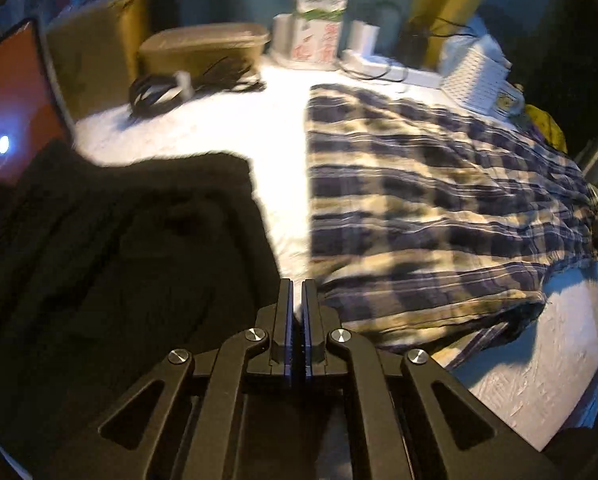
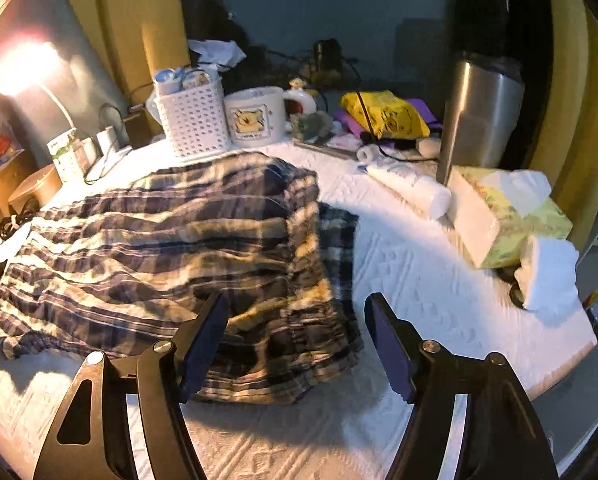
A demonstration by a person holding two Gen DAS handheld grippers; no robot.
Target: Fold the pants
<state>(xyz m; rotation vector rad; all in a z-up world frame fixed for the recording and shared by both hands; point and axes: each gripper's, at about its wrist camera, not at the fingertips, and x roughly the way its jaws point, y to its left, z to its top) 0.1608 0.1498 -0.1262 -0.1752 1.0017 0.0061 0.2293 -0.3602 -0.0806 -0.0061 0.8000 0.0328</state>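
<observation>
The plaid pants point(image 2: 171, 256) lie folded and rumpled on the white surface point(image 2: 419, 280), beside a black garment point(image 1: 111, 248). The left gripper point(image 1: 298, 300) hovers at their near edge – jaws closed, nothing between them. The right gripper point(image 2: 297, 336) hangs over the pants' corner – jaws spread wide, holding nothing.

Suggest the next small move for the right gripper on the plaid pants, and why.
Probably ease the right gripper down and shut it on the near edge of the plaid pants. Its fingers stand open with folded cloth between them, not pinched. The left gripper is shut on nothing, beside the pants' other edge, so the right looks better placed to start the next fold.
</observation>
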